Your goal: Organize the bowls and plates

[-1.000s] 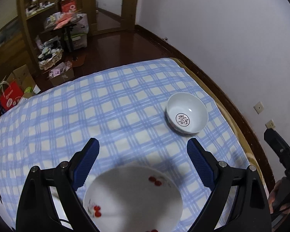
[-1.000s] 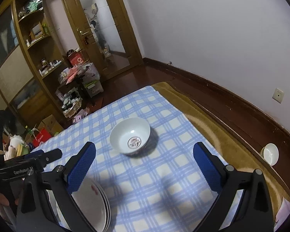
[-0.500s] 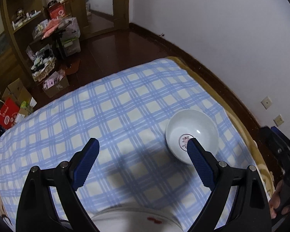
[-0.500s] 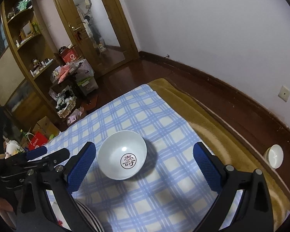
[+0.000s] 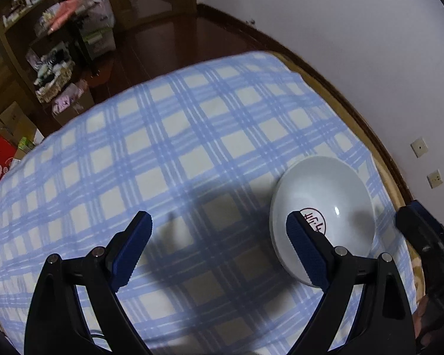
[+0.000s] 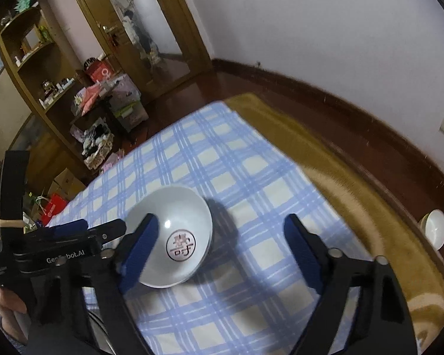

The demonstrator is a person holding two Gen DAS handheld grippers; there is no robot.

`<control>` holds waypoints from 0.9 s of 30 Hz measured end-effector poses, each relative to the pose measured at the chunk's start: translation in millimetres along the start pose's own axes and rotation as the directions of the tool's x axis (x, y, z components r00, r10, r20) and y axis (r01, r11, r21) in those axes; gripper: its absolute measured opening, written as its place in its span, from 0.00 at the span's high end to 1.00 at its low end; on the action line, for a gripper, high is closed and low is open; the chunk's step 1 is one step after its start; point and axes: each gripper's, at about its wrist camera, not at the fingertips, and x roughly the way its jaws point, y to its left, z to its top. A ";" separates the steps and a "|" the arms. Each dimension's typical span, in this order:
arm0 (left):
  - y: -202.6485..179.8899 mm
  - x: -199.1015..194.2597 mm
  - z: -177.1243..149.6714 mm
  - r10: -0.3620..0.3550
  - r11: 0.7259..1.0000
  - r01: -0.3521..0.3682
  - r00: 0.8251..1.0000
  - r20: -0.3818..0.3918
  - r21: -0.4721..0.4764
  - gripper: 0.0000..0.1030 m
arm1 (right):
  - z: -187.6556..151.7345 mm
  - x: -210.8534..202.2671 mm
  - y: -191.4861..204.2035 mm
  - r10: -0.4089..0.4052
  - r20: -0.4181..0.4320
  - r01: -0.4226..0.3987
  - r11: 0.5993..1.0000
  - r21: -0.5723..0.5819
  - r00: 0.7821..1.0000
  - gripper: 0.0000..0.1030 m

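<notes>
The bowl [image 6: 174,236] sits upright on the checked cloth [image 5: 168,136], near its right edge and toward the near corner, not yet lifted. The right gripper [image 6: 219,251] hangs over it, jaws apart and just closing a little, its left finger over the bowl's rim, the pads pressing on nothing. The left gripper [image 5: 219,248] is spread wide and empty, with the bowl [image 5: 325,216] just beside its right finger. A second small bowl [image 6: 435,230] lies off the cloth by the wall. No plate shows now. The sorting looks barely begun: this bowl awaits a grasp and a place.
</notes>
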 end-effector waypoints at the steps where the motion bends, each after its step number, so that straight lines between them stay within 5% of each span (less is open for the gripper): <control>1: -1.0 4.2 0.5 0.006 1.000 -0.006 1.000 -0.011 0.007 0.12 | -1.8 4.7 -0.8 0.003 -0.010 -0.003 1.000 0.003 1.000 0.16; 7: -6.9 21.6 1.0 0.039 0.999 -0.038 0.999 -0.030 0.035 0.16 | -9.0 29.8 -4.3 0.025 -0.082 -0.023 1.000 0.021 0.996 0.41; 9: -9.8 25.4 -0.3 0.029 0.999 -0.028 0.999 -0.037 0.042 0.28 | -11.8 36.0 -7.0 0.036 -0.102 -0.032 0.999 0.039 0.994 0.58; 11: -13.6 27.0 -2.6 0.010 0.999 -0.009 0.999 -0.038 0.045 0.38 | -14.0 39.4 -9.9 0.078 -0.110 -0.071 0.995 0.071 0.991 0.64; 14: -21.5 23.3 -6.0 -0.046 0.997 0.048 0.998 -0.033 0.067 0.66 | -15.6 40.6 -7.4 0.125 -0.115 -0.116 0.990 0.079 0.986 0.82; 19: -29.4 21.3 -6.6 -0.090 0.993 0.094 0.994 -0.055 0.068 0.92 | -17.9 41.9 -2.7 0.121 -0.113 -0.114 0.991 0.073 0.986 0.86; 27: -35.2 12.9 -8.8 -0.056 0.996 0.060 0.996 -0.066 0.069 0.92 | -20.9 33.5 8.8 0.064 -0.102 -0.059 0.997 0.054 0.993 0.89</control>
